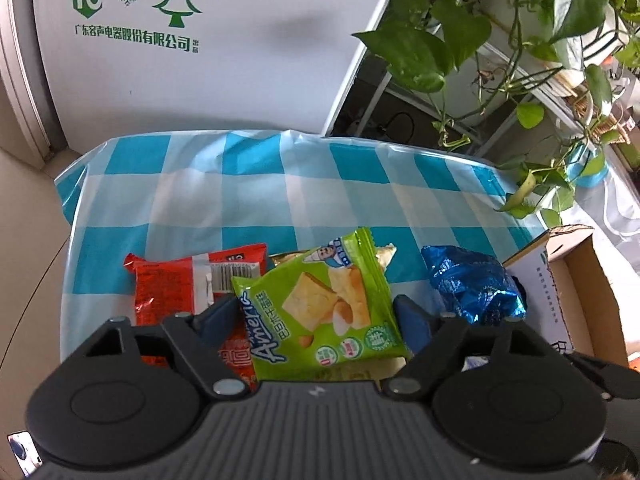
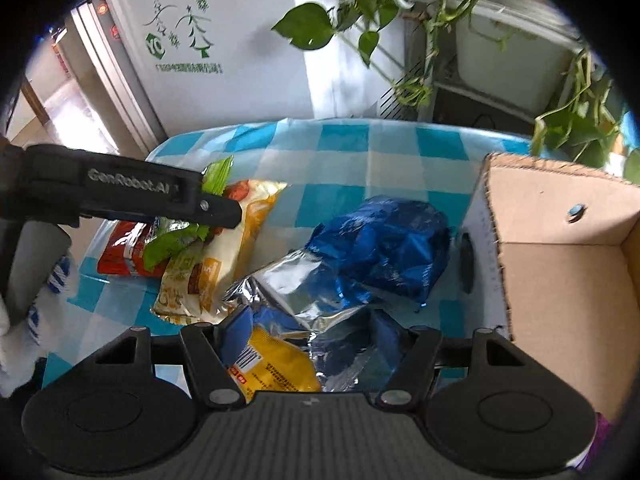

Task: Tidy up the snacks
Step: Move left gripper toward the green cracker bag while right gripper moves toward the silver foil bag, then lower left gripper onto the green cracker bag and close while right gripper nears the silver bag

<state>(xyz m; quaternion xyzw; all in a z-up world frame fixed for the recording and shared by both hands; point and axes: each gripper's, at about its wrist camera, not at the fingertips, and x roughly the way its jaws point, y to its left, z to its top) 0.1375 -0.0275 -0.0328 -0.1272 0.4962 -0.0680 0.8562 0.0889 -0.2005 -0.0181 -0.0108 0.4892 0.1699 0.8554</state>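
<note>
While the green snack packet lies tilted between them, pads at both edges, the left tongs are clamped on it; the right tongs are closed across a silver-blue packet.

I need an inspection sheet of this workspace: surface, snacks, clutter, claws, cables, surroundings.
Surface: blue-white checked tablecloth.
Job's things: green snack pack, red pack, blue foil bag, yellow pack, silver foil bag, cream-orange packs; open cardboard box at right looks empty.
Clutter: nothing seen.
Claws: left claw shut on green snack pack; right claw around yellow pack, grip unclear.
Cables: dark cable behind table.
Surroundings: white printed panel, trailing plant.
</note>
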